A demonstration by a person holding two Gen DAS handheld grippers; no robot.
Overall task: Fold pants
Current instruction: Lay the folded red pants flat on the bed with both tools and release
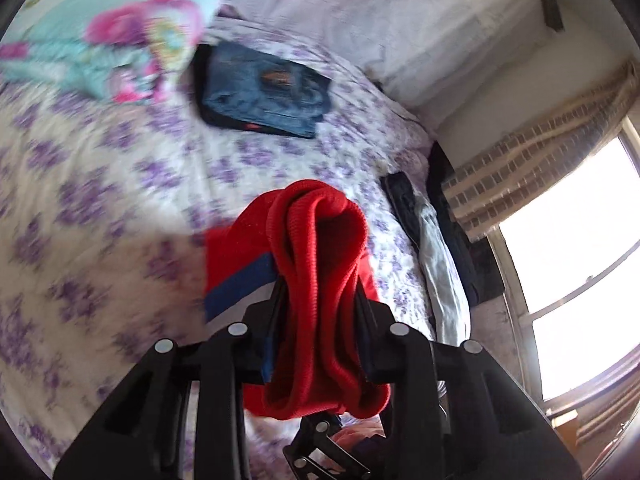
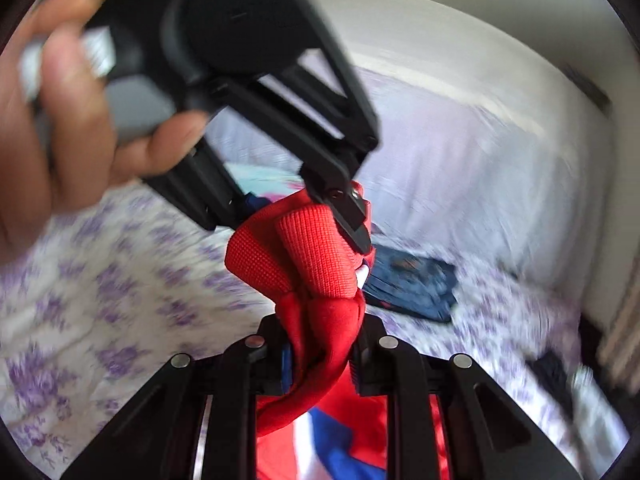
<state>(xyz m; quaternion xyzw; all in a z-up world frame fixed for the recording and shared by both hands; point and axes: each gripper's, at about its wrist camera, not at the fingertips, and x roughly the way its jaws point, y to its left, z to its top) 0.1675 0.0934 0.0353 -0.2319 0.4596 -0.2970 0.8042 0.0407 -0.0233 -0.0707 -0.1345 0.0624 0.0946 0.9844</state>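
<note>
Item: red track pants (image 1: 316, 264), knit, with a blue and white side stripe; ribbed band at the bunched end.

Location: lifted off the bed, hanging between my two claws above the purple-flowered bedsheet (image 1: 120, 184). The gathered ribbed end sits in my left claw (image 1: 320, 300); a nearer fold of the same cloth runs through my right claw (image 2: 320, 332), the striped part trailing below it.

Claw state: both clamped on the pants, pads pressed into thick bunched cloth. In the right view my left claw (image 2: 348, 216) comes in from the upper left, my hand (image 2: 60, 120) around its handle.

Handling, as I judge it: light, soft, limp; it sags wherever unsupported and holds no shape. The knit looks grippy, so slipping seems unlikely. Best holds are the ribbed band and hems, taken at corners, not in wads.

Also present: folded jeans (image 1: 266, 90) far on the bed, a floral garment (image 1: 116, 40) far left, a white pillow (image 1: 400, 20) beyond.
</note>
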